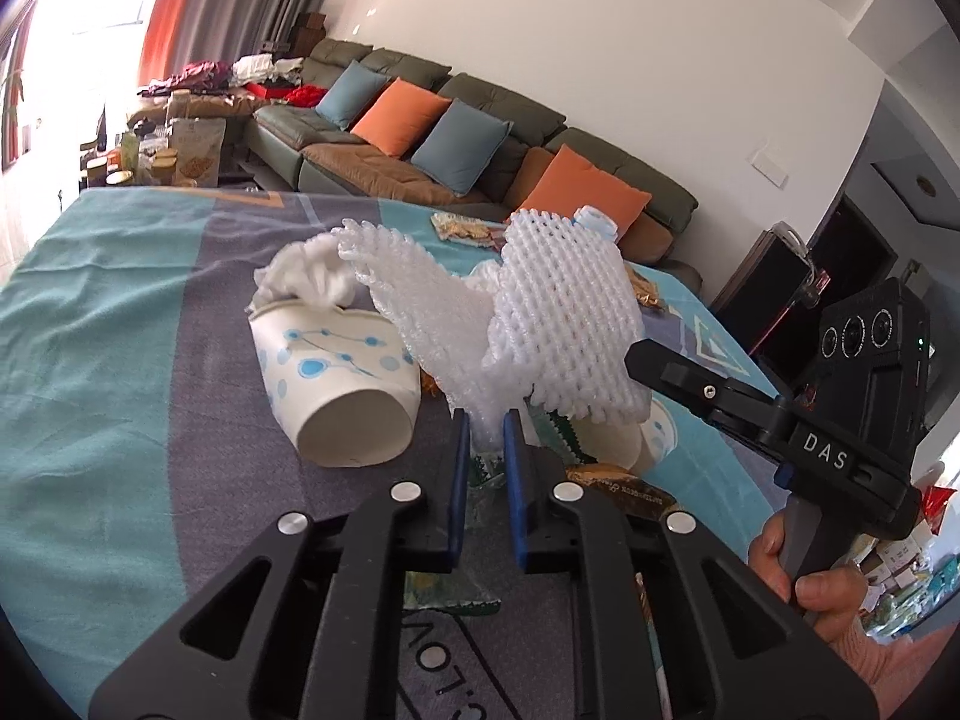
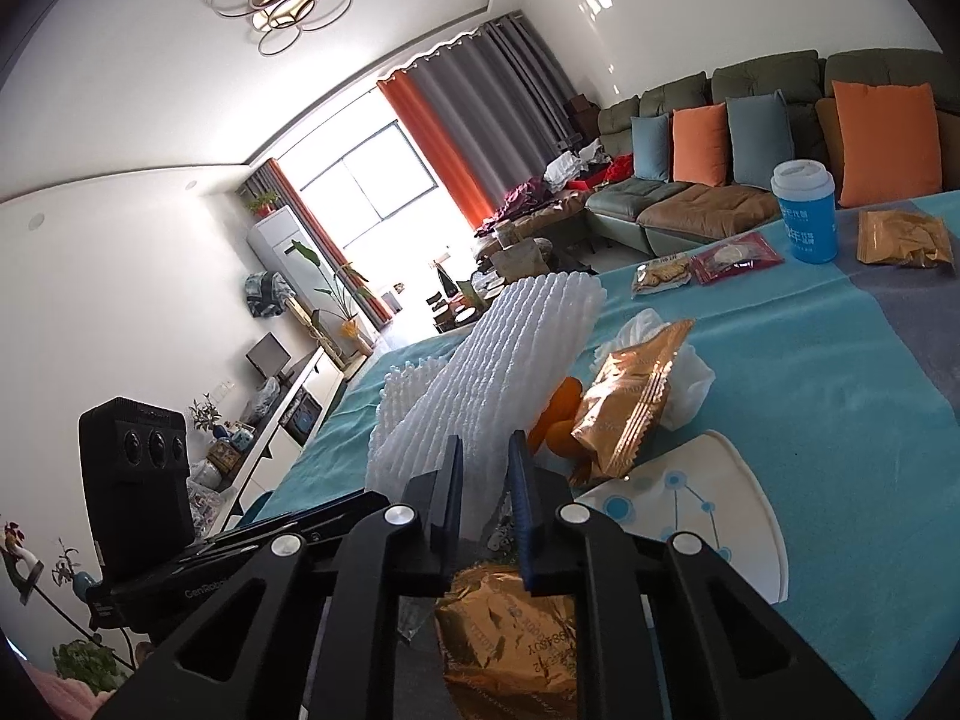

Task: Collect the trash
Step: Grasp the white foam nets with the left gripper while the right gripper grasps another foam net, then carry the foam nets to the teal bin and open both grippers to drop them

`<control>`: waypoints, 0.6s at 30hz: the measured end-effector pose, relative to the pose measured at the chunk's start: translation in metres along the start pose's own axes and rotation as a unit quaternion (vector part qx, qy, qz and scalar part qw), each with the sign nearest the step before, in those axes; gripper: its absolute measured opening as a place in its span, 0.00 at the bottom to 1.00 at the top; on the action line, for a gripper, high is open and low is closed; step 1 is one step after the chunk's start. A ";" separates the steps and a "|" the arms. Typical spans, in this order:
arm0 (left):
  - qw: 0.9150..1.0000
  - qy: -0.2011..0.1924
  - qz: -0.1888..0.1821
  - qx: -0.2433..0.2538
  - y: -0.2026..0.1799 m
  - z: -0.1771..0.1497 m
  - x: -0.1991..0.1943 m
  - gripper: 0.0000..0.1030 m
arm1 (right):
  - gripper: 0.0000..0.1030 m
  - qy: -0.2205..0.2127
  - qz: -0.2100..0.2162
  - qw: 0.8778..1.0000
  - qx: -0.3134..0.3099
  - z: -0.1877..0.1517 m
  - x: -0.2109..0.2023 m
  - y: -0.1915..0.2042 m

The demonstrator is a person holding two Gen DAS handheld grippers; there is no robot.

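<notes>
While both grippers hold white foam netting, the step in hand looks like the pick-up of two pieces of trash from the cloth-covered desk (image 1: 120, 312). The left gripper (image 1: 486, 438) has its jaws nearly closed on the lower end of one foam net (image 1: 414, 282), which stands up over a tipped paper cup (image 1: 342, 384) stuffed with tissue (image 1: 306, 276). The right gripper (image 2: 486, 468) has its jaws just as narrow, pinched on the second net (image 1: 564, 312), raised just beside the first. Gold wrappers (image 2: 630, 396), orange peel (image 2: 558, 420) and a flattened cup (image 2: 708, 498) lie below on the desk.

No bin shows in either view. The next move probably calls for carrying both nets away together, keeping the light foam pinched so it does not slip, and clearing the paper cup without knocking it.
</notes>
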State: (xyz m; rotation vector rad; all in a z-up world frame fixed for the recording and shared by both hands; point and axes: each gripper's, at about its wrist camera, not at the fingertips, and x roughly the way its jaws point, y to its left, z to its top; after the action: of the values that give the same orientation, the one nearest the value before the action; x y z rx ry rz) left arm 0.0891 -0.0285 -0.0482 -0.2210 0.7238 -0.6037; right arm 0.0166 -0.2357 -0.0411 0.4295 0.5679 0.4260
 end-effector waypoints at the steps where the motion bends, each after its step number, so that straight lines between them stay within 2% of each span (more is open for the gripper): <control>1: 1.000 -0.008 0.005 0.004 0.000 0.001 -0.006 0.11 | 0.13 -0.003 0.003 1.000 -0.004 0.002 -0.002 0.003; 8: 0.999 -0.047 0.016 -0.005 0.019 0.001 -0.061 0.11 | 0.13 -0.010 0.041 0.998 -0.041 0.012 0.000 0.034; 18: 0.993 -0.075 0.084 -0.029 0.055 -0.017 -0.139 0.11 | 0.11 0.028 0.108 0.990 -0.082 0.012 0.040 0.085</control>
State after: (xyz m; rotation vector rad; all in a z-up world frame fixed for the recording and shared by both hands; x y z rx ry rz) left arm 0.0198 0.0979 -0.0045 -0.2545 0.6079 -0.4007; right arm 0.0319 -0.1483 -0.0067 0.3229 0.5376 0.6882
